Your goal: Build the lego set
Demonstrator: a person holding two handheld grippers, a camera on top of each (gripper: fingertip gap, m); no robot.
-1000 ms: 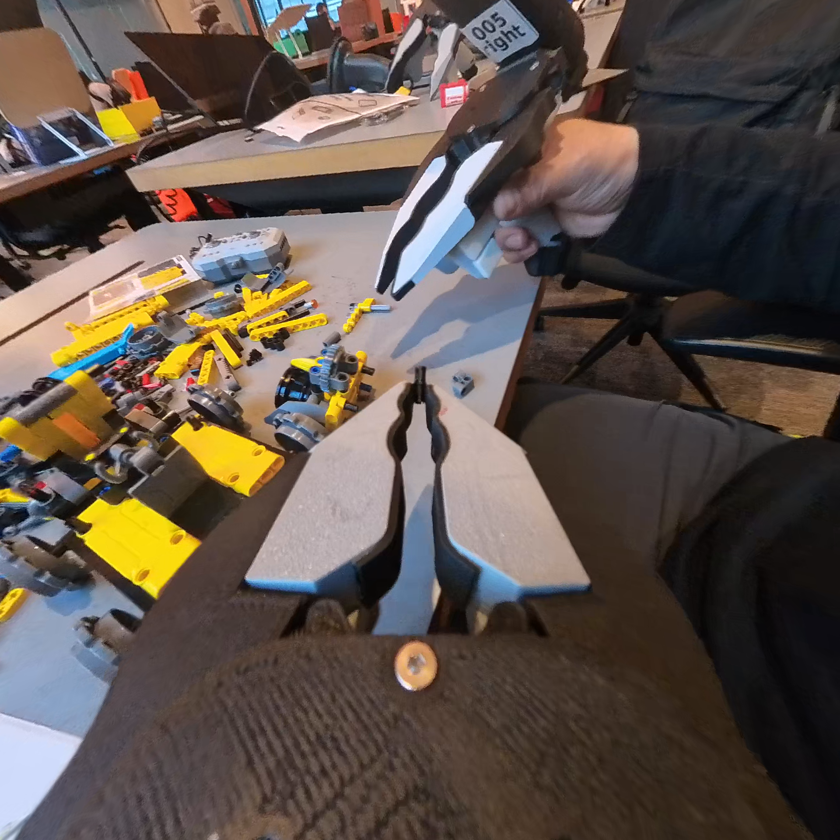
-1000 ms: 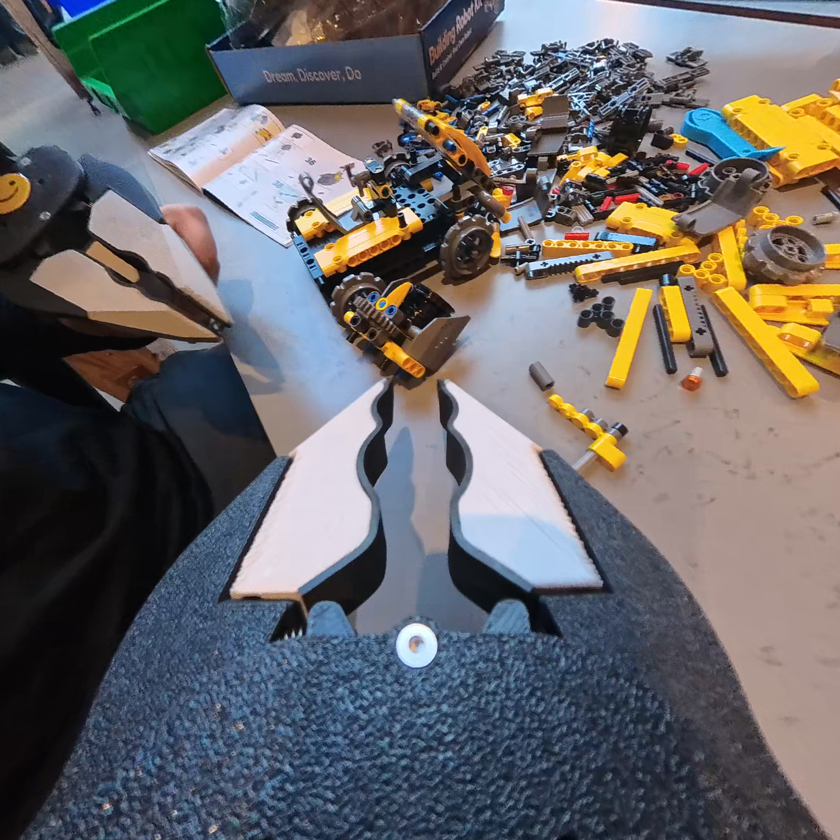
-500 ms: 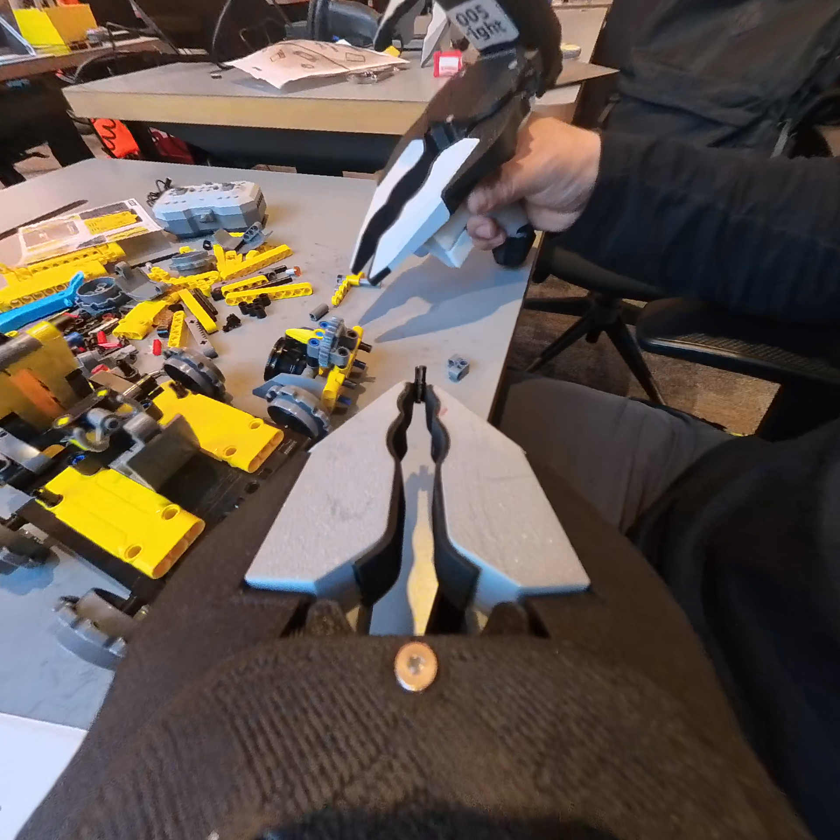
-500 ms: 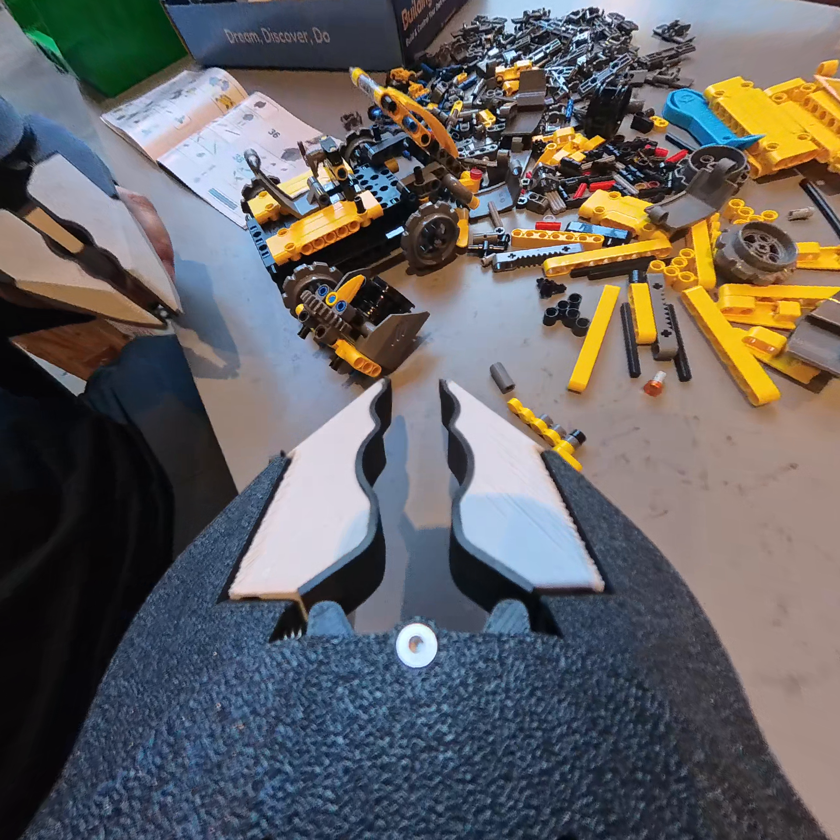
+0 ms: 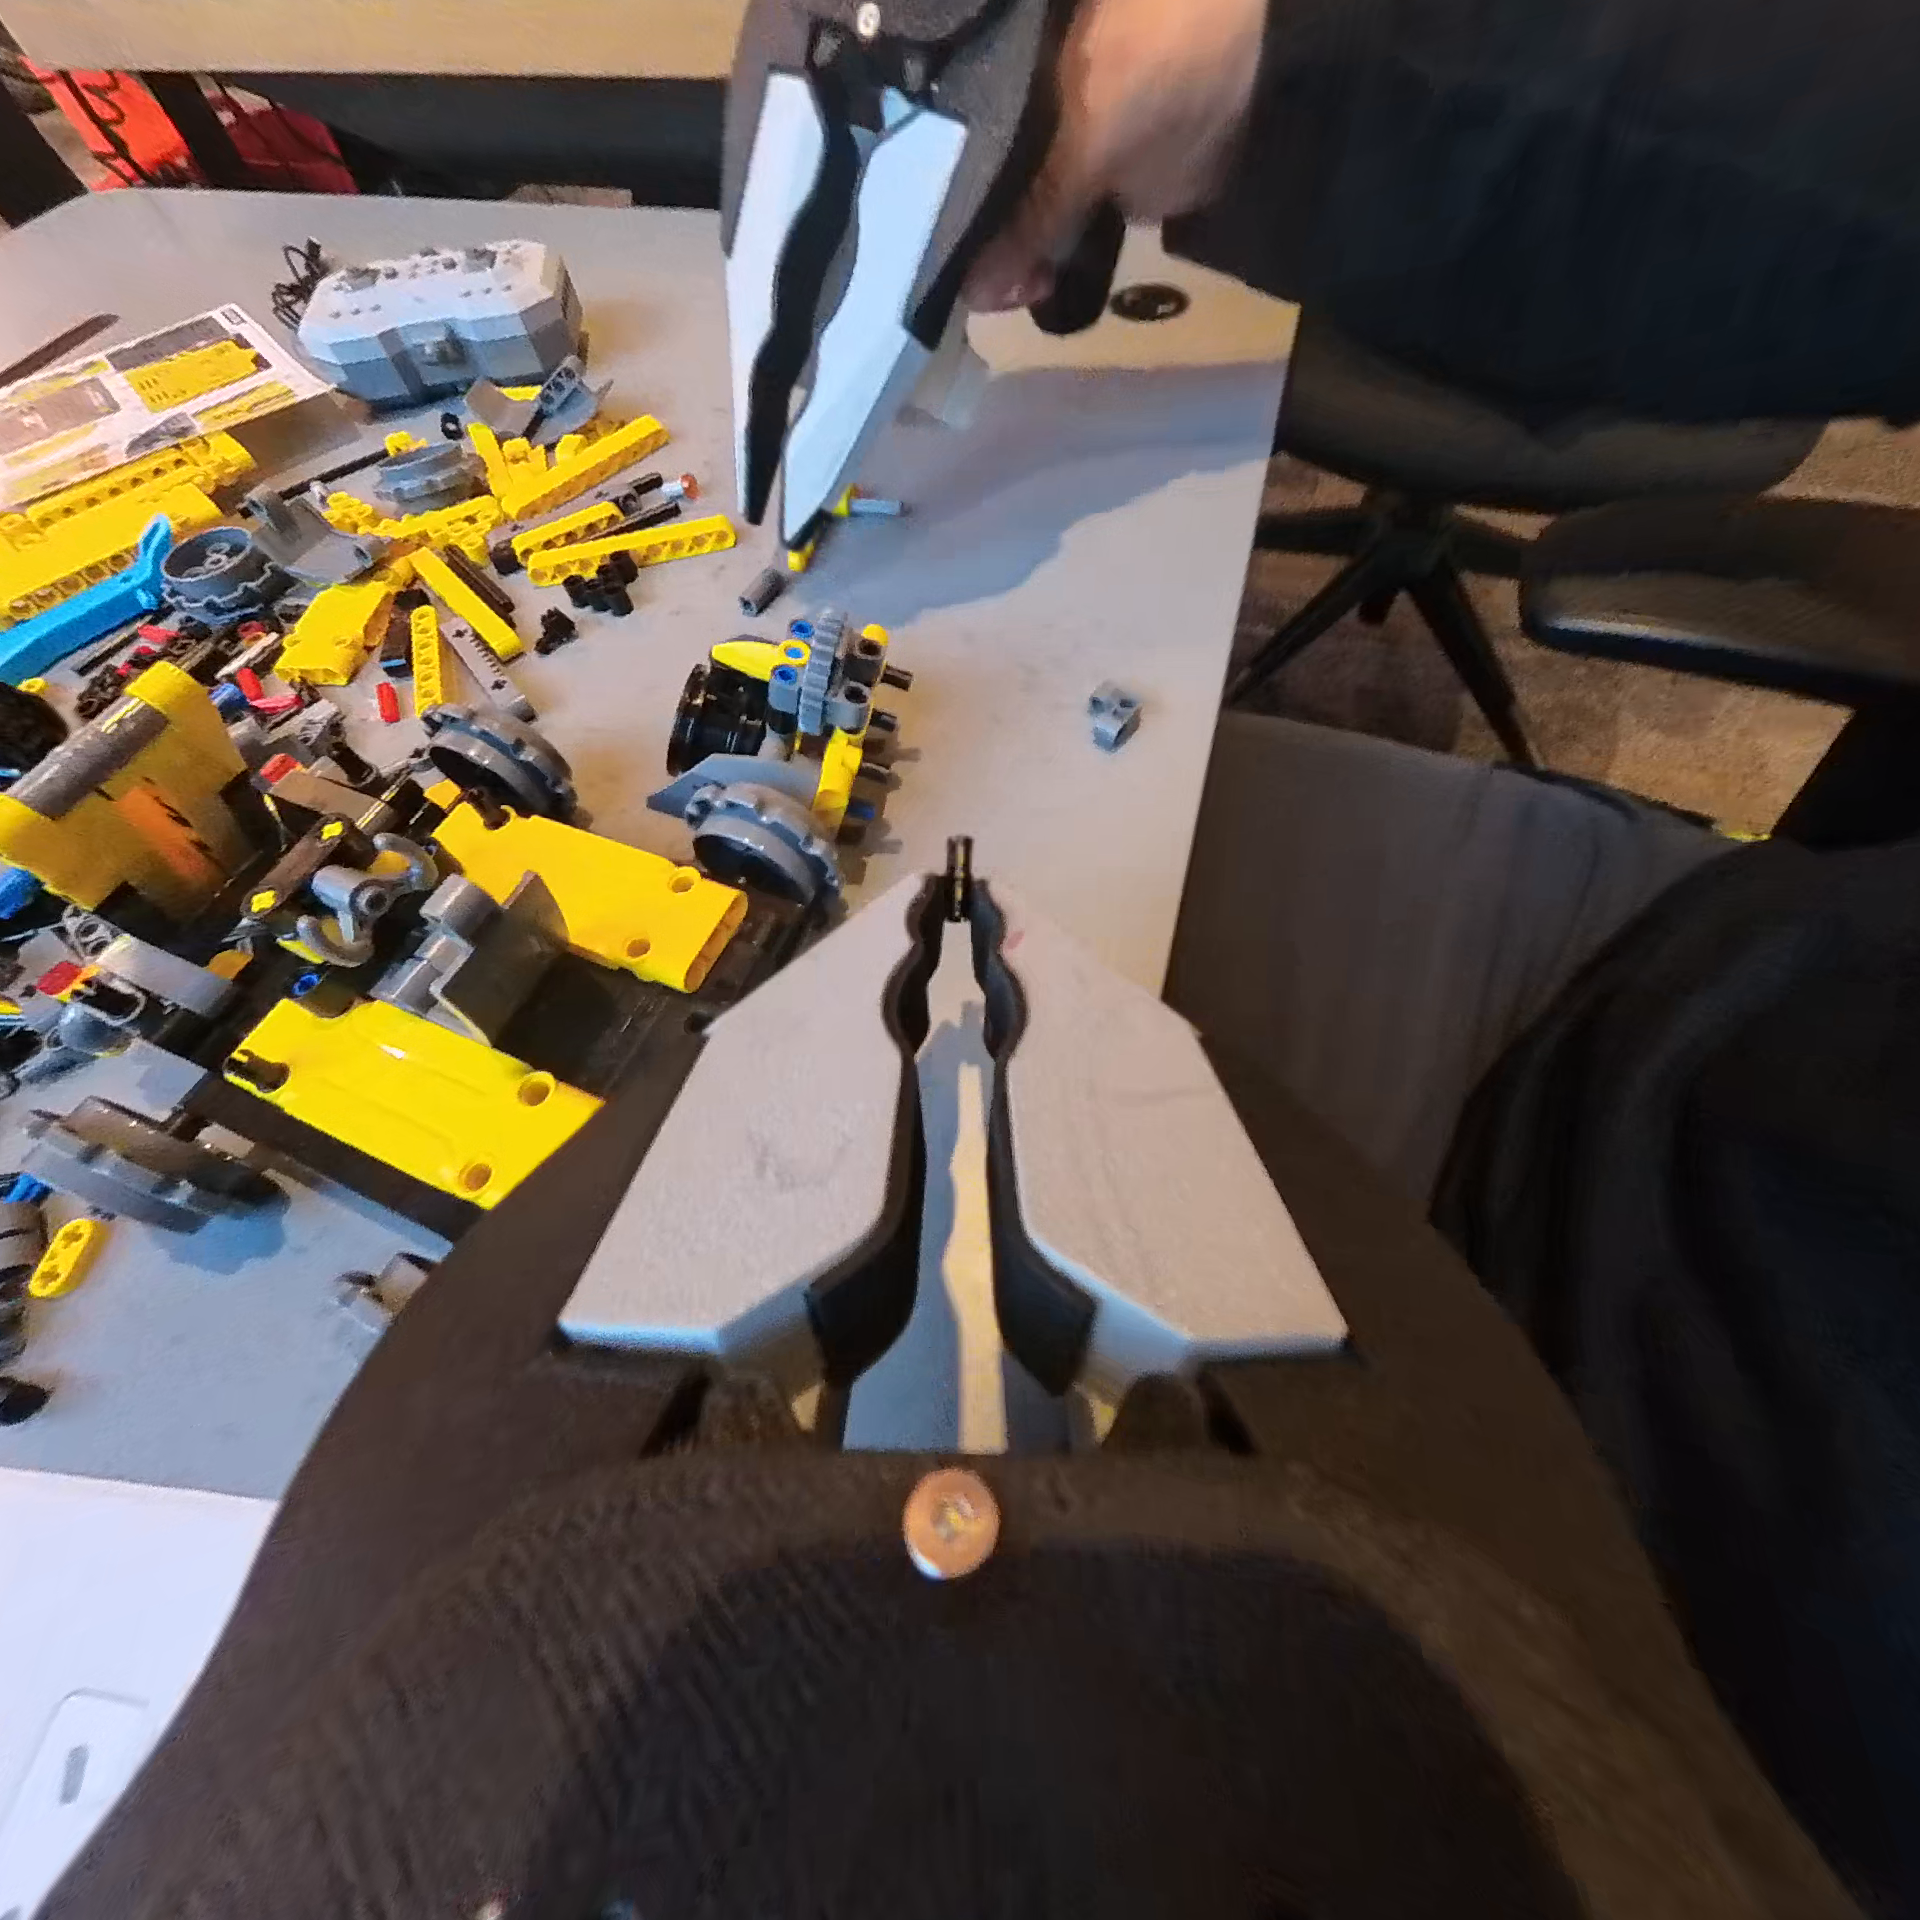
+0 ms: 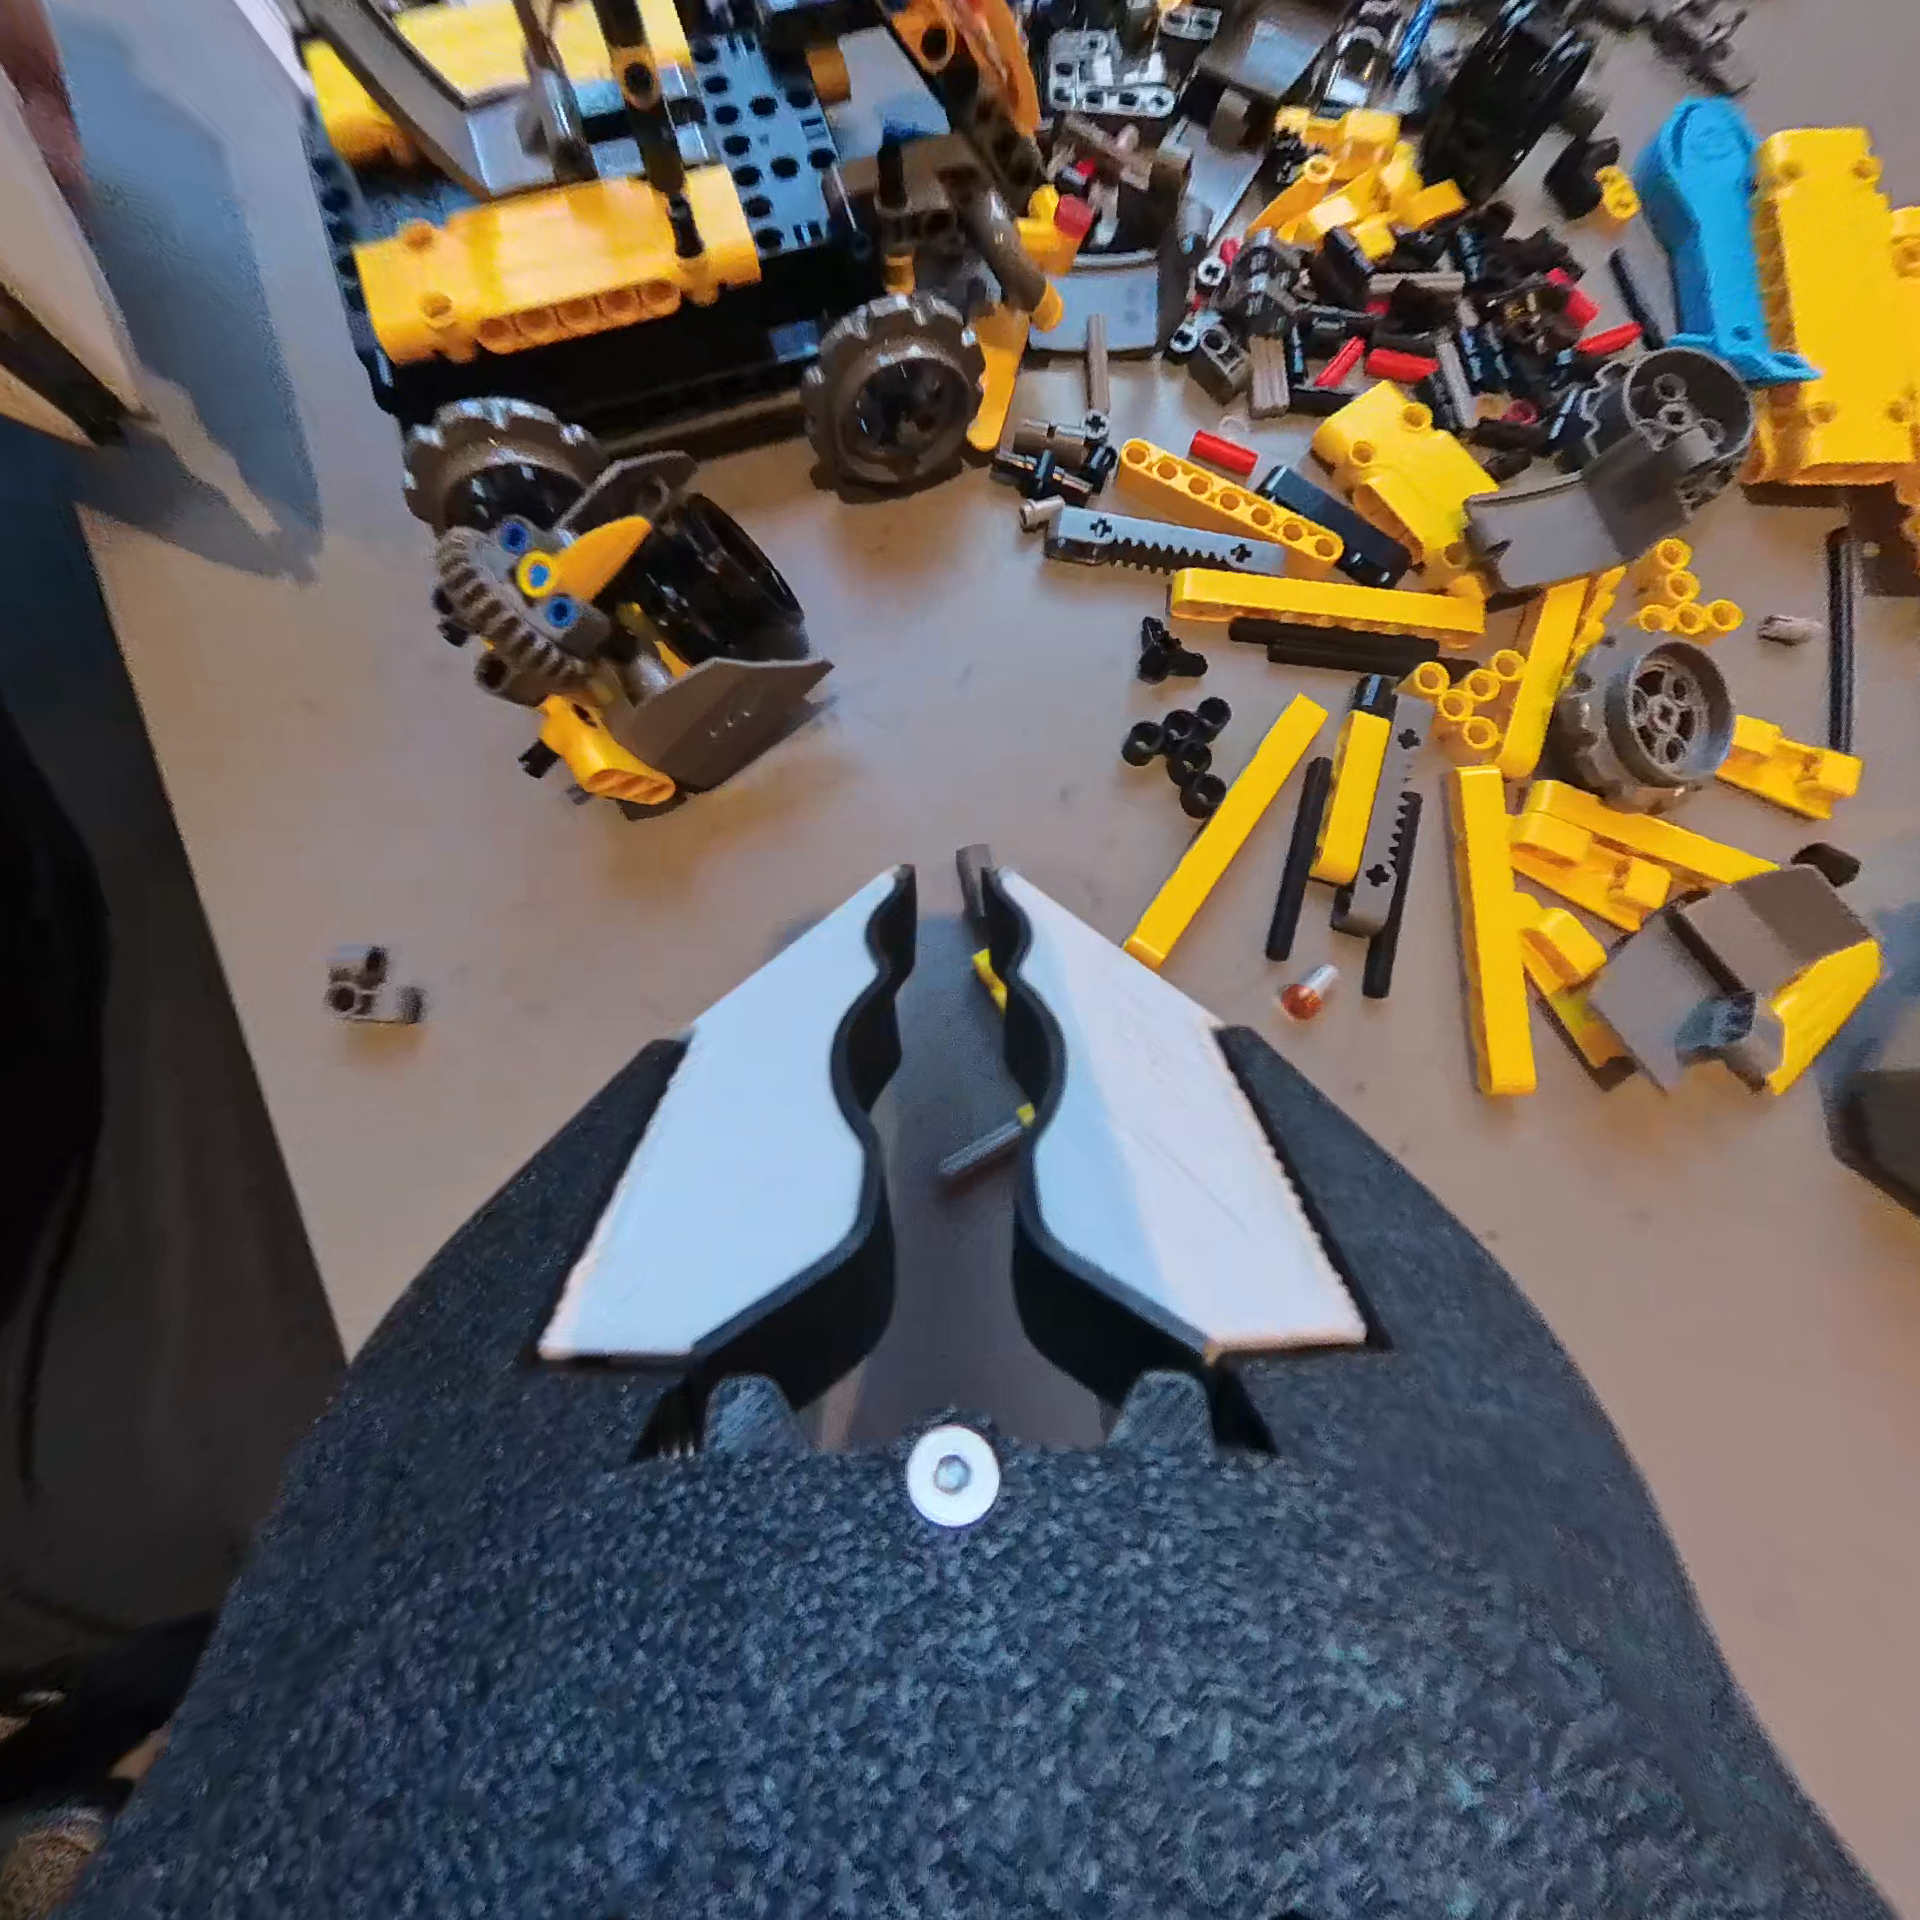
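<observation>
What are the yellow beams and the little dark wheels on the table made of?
Yellow beams: probably hard moulded plastic, since they look smooth, slightly glossy and have crisp holes. Wheels: matte dark grey with ridged treads, which could be rubber or plastic. Table: a smooth, dull grey top.

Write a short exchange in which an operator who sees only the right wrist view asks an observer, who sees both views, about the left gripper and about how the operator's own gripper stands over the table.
Operator: My view shows only a blurred edge of the left gripper. Is it holding anything?
Observer: Yes. The left gripper is shut on a small black pin, which sticks out past its fingers.
Operator: How does my gripper stand?
Observer: From the left wrist view, the right gripper points steeply down, fingers apart, with its tips close to the table beside a small yellow-and-grey piece.
</observation>
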